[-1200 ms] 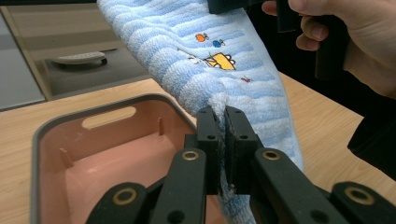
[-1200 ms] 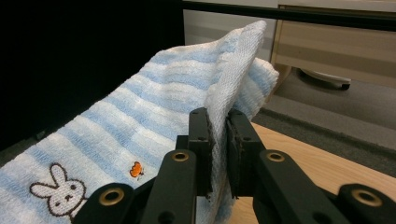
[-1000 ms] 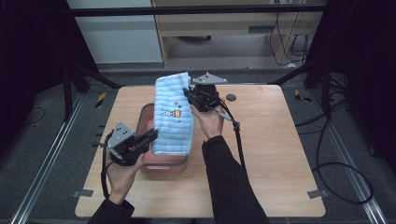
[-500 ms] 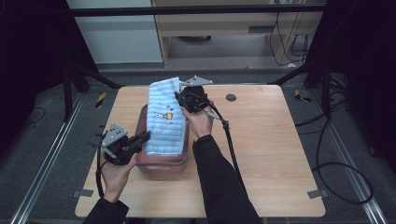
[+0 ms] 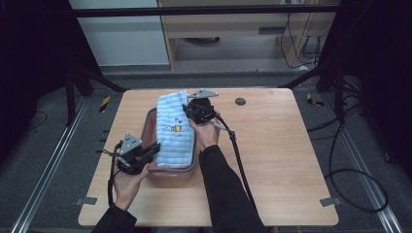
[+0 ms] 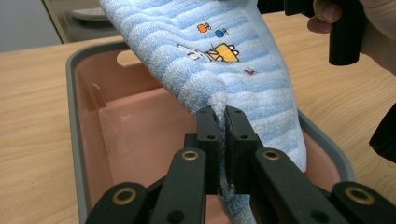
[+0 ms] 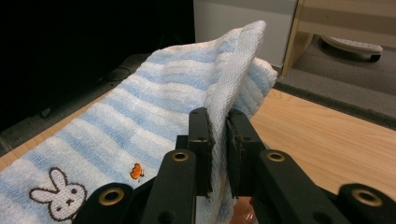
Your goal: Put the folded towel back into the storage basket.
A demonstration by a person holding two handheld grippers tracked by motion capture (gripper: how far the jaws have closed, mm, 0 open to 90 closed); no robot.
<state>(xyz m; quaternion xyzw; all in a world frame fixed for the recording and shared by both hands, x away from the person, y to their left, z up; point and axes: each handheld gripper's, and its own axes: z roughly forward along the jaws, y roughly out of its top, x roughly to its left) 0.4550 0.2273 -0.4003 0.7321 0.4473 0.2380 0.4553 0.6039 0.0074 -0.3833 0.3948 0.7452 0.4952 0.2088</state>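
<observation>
Stretching over the tub [image 5: 154, 171], the towel [image 5: 175, 131] is pinched at opposite edges by left hand-held gripper [image 5: 151, 149] and right hand-held gripper [image 5: 188, 110]; soft, floppy, best gripped by hems.

My right gripper [image 7: 218, 154] pinches a raised edge of the blue-and-white striped terry towel [image 7: 140, 140], embroidered with a rabbit, above the light wooden table [image 7: 327, 140].

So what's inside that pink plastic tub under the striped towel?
Bare pink floor and walls of the tub on its open side; the blue-striped towel hides the rest.
</observation>
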